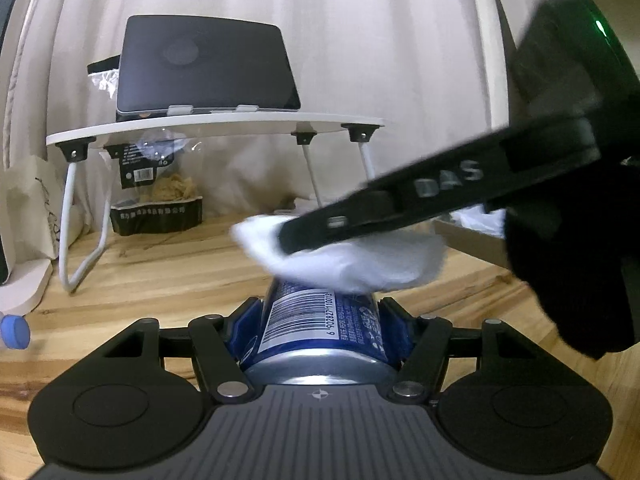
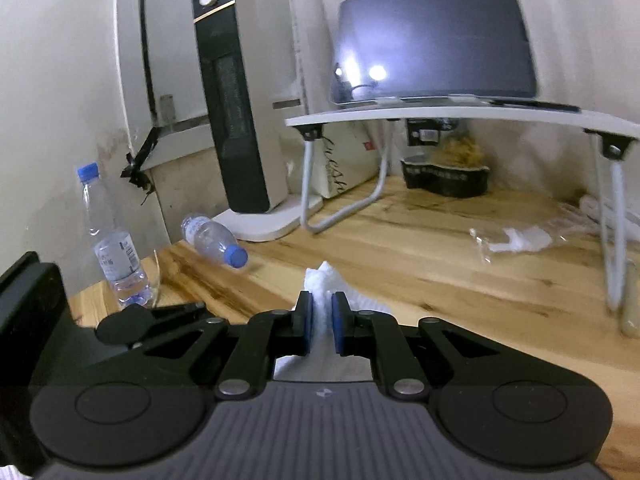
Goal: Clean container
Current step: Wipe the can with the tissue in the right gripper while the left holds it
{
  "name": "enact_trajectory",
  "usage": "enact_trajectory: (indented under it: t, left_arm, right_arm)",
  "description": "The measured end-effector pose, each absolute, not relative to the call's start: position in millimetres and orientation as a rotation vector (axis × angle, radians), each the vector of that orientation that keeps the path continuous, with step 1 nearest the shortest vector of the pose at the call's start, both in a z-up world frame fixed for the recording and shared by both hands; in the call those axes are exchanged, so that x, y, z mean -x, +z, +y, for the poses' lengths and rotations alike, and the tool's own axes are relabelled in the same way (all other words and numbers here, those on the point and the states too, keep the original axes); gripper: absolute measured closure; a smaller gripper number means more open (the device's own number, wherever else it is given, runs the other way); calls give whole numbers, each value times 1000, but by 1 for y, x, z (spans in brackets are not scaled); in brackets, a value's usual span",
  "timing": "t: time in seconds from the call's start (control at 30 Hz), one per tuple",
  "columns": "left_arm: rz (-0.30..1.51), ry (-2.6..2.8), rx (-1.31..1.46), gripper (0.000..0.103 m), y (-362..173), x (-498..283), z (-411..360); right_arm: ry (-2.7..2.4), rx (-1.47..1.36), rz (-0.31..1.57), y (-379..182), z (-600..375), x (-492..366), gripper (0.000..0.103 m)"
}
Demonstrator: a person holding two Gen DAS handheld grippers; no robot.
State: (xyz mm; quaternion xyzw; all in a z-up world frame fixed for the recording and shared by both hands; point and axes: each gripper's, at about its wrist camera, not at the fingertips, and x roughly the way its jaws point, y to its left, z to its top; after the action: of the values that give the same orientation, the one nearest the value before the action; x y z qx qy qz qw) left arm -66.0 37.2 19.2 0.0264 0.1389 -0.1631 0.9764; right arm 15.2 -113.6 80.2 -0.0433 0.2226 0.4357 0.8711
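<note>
Nearest the left wrist camera sat the left claw (image 1: pixel 320 320), its blue-padded jaws clamped on the sides of a blue can (image 1: pixel 316 324), the container to be cleaned. Lying on its side, the can ran its long axis straight out along the claw toward twelve o'clock, barcode uppermost and one end nearest the lens.

From two o'clock in that view the right claw (image 1: pixel 288 236) reached down across the far end of the can, its jaws pinched narrow on a wad of white tissue (image 1: pixel 352 264). That tissue lay over the can's upper surface at the far end; it looked to be touching, though blur there left the contact unsure. In the right wrist view the same tissue (image 2: pixel 322 300) stood squeezed between the blue pads (image 2: pixel 306 324), with the can itself out of sight below.

By my judgement the wiping stroke would turn on this crossing: the right claw came in athwart the can's axis, so a pass along the can would mean drawing the tissue toward six o'clock, back toward the left claw, over the wooden table (image 1: pixel 160 264).
</note>
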Motion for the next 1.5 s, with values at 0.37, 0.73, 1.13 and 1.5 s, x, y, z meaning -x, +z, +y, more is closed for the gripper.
enact_trajectory:
  t: [0.37,0.73,1.13,1.5]
  left_arm:
    - [289,-336,-40,37,19,65,39]
    - [281,-341,-46,37,19,65,39]
    - [278,-340,-33,37,19,65,42]
    - [257,-316,0,37,20,69,48]
  right_arm:
    - [1104,105,498,83,-104,26,89]
    - [887,136,441,82,-119,-11,89]
    - [1103,169,451,84,-102,27,87]
    - [822,165,446,78,-139,-29,87]
